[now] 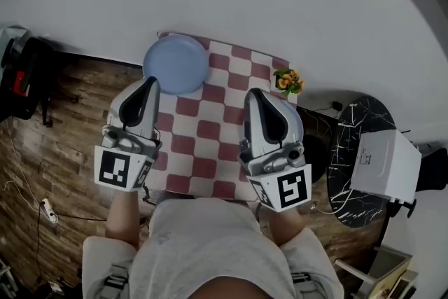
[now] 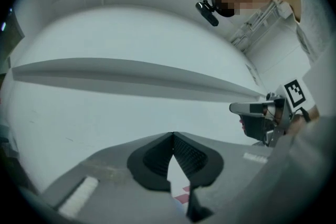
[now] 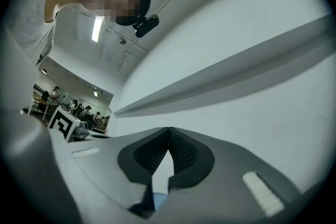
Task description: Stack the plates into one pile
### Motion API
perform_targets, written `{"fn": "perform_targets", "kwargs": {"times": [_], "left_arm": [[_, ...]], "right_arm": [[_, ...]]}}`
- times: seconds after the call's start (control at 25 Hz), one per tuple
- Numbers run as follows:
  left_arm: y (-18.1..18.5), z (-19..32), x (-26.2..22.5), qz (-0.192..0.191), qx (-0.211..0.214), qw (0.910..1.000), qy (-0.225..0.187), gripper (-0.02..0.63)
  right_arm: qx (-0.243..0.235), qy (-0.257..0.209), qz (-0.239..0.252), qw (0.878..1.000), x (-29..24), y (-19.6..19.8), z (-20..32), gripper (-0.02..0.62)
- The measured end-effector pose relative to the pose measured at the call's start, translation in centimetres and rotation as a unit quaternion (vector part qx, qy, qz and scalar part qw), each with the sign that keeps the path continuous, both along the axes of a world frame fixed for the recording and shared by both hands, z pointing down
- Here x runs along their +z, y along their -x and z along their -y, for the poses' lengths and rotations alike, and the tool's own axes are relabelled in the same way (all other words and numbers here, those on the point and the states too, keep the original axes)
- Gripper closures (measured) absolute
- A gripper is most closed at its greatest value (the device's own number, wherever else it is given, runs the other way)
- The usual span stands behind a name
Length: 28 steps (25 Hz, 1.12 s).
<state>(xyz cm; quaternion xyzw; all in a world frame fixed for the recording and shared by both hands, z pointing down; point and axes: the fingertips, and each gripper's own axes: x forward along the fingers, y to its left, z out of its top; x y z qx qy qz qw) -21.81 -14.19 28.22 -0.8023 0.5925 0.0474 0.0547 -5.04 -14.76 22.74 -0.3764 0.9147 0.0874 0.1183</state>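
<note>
While the left gripper (image 1: 150, 82) and right gripper (image 1: 257, 94) hover closed and empty, a blue plate (image 1: 175, 65) lies alone. Stacking seems unstarted; next, likely open onto its rim.

Checkered cloth (image 1: 210, 129), flowers (image 1: 288, 81) at corner; marble side table (image 1: 358, 124).

I saw soft, even light in the head view, dimmer at its lower left. Both gripper views bowed hard, corners black, near foreground blurred; a strip light (image 3: 97, 29) glared upper left.
</note>
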Motion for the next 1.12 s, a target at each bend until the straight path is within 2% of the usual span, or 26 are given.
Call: {"fn": "perform_targets", "kwargs": {"times": [0.12,0.24,0.32,0.4,0.56,0.76,0.96,1.12], "left_arm": [[3.3,1.3,-0.6,0.019,0.021,0.9996,-0.010,0.600],[6.5,3.0,-0.3,0.006,0.035,0.9994,0.003,0.600],[8.3,4.4,0.5,-0.004,0.044,0.9988,0.020,0.600],[9.8,5.7,1.9,0.005,0.047,0.9980,0.041,0.600],[12.2,8.2,5.7,0.035,0.058,0.9932,0.095,0.600],[13.8,11.3,12.0,0.014,0.090,0.9771,0.192,0.600],[14.3,14.0,18.5,0.027,0.102,0.9557,0.275,0.589],[14.2,15.7,23.4,0.012,0.108,0.9358,0.335,0.549]], "right_arm": [[0.033,0.018,0.013,0.999,-0.2,2.2,1.1,0.594],[0.061,0.035,0.015,0.997,0.1,4.1,2.3,0.594],[0.080,0.044,0.011,0.996,0.8,5.2,3.2,0.594],[0.097,0.063,0.006,0.993,2.1,6.2,4.1,0.594],[0.126,0.143,-0.001,0.982,6.6,8.1,6.2,0.594],[0.155,0.256,-0.022,0.954,14.4,9.2,8.4,0.592],[0.165,0.359,-0.051,0.917,22.5,9.8,10.0,0.592],[0.170,0.424,-0.069,0.887,28.0,10.0,10.9,0.579]]}}
